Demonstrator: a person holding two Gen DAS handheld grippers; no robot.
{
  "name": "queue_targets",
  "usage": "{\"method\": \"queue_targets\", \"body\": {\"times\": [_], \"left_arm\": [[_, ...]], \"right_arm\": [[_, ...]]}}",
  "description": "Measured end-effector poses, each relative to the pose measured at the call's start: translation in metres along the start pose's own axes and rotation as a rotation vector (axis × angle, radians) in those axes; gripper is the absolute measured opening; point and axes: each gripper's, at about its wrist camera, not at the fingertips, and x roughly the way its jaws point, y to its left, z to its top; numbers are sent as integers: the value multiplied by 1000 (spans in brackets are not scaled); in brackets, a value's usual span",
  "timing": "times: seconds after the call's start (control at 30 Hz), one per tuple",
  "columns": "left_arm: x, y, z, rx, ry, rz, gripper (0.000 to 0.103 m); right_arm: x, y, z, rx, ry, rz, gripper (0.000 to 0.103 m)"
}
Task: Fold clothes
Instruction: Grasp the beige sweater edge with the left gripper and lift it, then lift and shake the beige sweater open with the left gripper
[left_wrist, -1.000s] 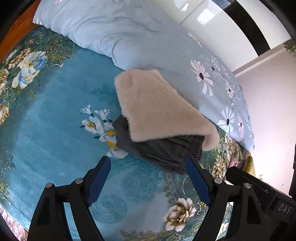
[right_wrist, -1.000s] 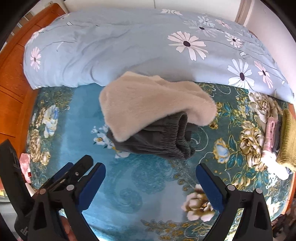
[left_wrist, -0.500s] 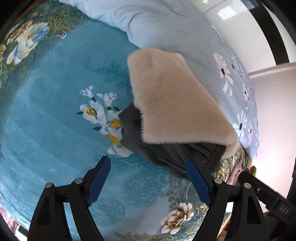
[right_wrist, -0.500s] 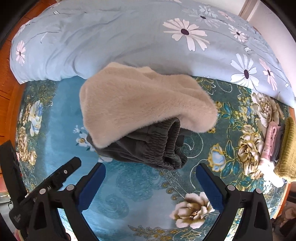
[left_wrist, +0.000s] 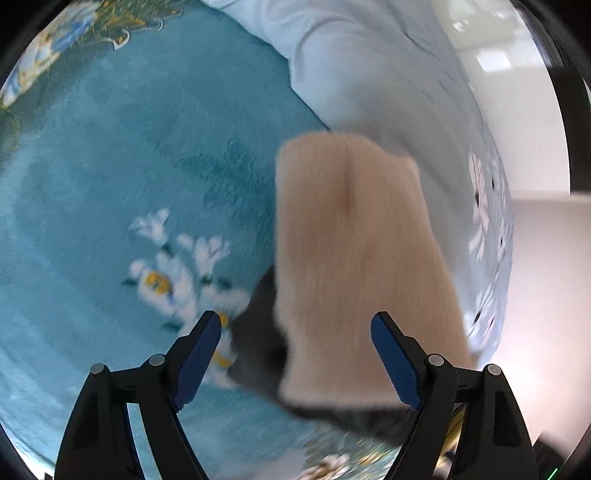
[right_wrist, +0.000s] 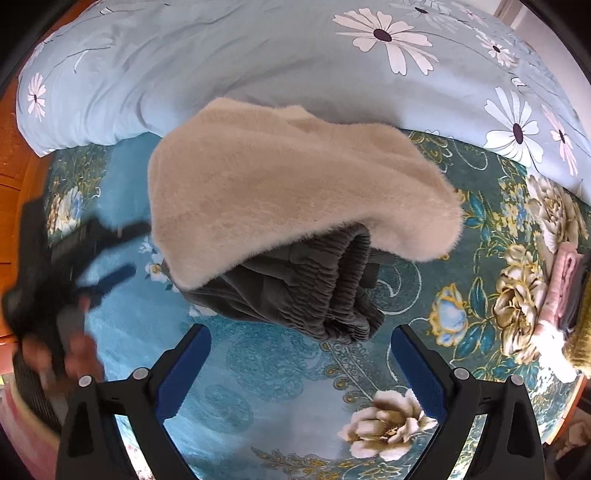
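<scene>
A folded garment lies on the teal floral bedspread (right_wrist: 280, 373): beige fleece lining (right_wrist: 288, 192) on top, dark grey trousers with an elastic waistband (right_wrist: 314, 288) beneath. In the left wrist view the beige fleece (left_wrist: 354, 266) fills the centre and the grey fabric (left_wrist: 258, 343) shows at its near edge. My left gripper (left_wrist: 295, 325) is open, its jaws on either side of the garment's near end; it appears blurred in the right wrist view (right_wrist: 92, 254). My right gripper (right_wrist: 299, 339) is open and empty, just short of the waistband.
A light blue quilt with white daisies (right_wrist: 258, 62) lies behind the garment. Pink and mustard folded items (right_wrist: 569, 295) sit at the right edge. A wooden bed frame (right_wrist: 14, 155) is at the left. A white wall (left_wrist: 517, 110) is beyond the bed.
Both grippers have moved closer to the garment. The left gripper swung right and now straddles the garment's end; its view is motion-blurred. The garment has not moved.
</scene>
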Motion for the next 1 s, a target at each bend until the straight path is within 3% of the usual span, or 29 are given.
{"method": "queue_targets", "body": {"times": [0.2,0.3,0.33,0.4,0.43,0.5,0.57,0.73,0.87,1.0], "left_arm": [[36,3,28,-203,44,-64,84],[41,-8,27,-238,33,-148,80],[40,-17,26,-227,24,-170,67],[36,-32,24,-188,6,-120,45],[32,-42,22,-154,-7,-96,30],[23,-62,17,-84,-36,-51,20],[1,-82,12,-39,-97,-89,18],[-83,-136,14,103,-223,-281,16],[-176,-173,18,236,-380,-334,16],[-263,-195,5,426,-562,-302,16]], "right_arm": [[-19,-33,-13,90,-13,-4,100],[-29,-55,-26,161,-16,-12,100],[-31,-60,-32,184,-15,-15,100],[-35,-68,-42,215,-14,-22,100],[-37,-71,-47,230,-14,-25,100],[-41,-76,-56,261,-16,-24,100],[-47,-77,-64,289,-27,-10,100],[-68,-66,-76,330,-69,20,100],[-84,-53,-85,332,-116,57,100],[-96,-40,-99,317,-156,105,100]]}}
